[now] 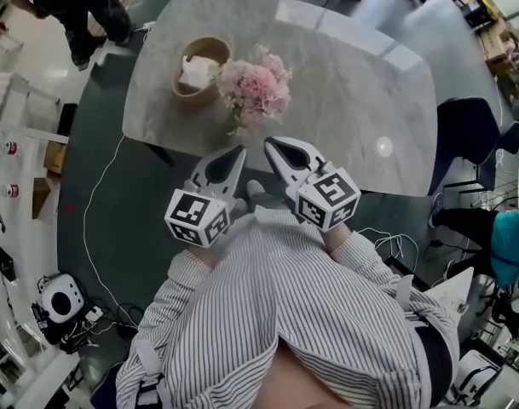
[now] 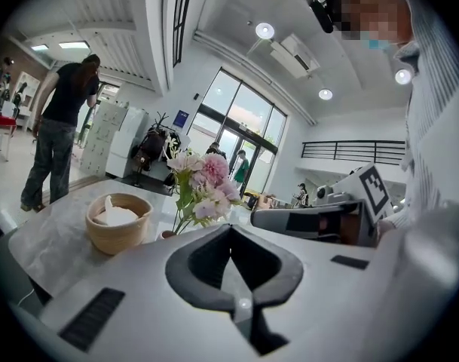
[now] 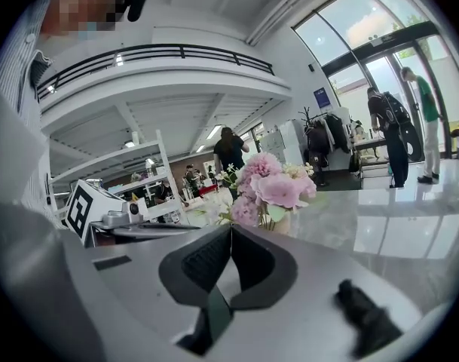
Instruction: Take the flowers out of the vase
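Left gripper: closed, held nothing.
Right gripper: closed, held nothing.
Pink flowers: stood on the marble table, just beside the wooden bowl, near both grippers' tips.

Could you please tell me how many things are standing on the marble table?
2: a tan bowl toward the far left, and the pink flowers just right of it. Something small could hide beneath the blooms.

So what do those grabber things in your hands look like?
The left hand-held gripper and right hand-held gripper are pale grey, with pointed jaws lined in black padding. Each carries a marker cube printed with black-and-white squares. The shirt sleeves are white with thin dark stripes.
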Available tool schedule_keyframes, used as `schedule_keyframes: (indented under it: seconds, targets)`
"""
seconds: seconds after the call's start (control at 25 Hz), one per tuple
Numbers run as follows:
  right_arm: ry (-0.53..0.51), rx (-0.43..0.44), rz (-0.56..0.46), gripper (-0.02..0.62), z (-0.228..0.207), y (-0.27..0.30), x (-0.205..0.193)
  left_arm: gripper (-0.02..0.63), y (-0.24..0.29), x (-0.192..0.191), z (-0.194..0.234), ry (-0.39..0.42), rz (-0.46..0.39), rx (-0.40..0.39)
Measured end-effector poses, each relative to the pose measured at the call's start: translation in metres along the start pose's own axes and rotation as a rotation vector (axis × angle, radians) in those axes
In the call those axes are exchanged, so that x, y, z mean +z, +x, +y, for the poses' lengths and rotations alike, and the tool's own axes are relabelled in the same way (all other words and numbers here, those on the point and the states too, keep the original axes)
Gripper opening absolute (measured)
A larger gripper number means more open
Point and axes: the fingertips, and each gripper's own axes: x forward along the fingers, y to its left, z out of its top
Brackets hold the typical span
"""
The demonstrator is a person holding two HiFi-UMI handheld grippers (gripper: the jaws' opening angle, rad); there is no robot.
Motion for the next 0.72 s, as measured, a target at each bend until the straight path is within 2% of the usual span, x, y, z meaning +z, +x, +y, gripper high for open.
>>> schedule_keyframes:
  seconds: [0.48, 0.72]
  targets:
    - [0.002, 0.053, 0.039, 0.015, -0.003, 0.006, -0.012, 0.011, 0.009, -0.010, -0.003, -0.021, 0.024, 0.022]
    - [0.016, 0.044, 0.028, 0.017, -0.014, 0.012, -0.015, 0.012, 0.015, -0.015, 0.003, -0.042, 0.035, 0.036]
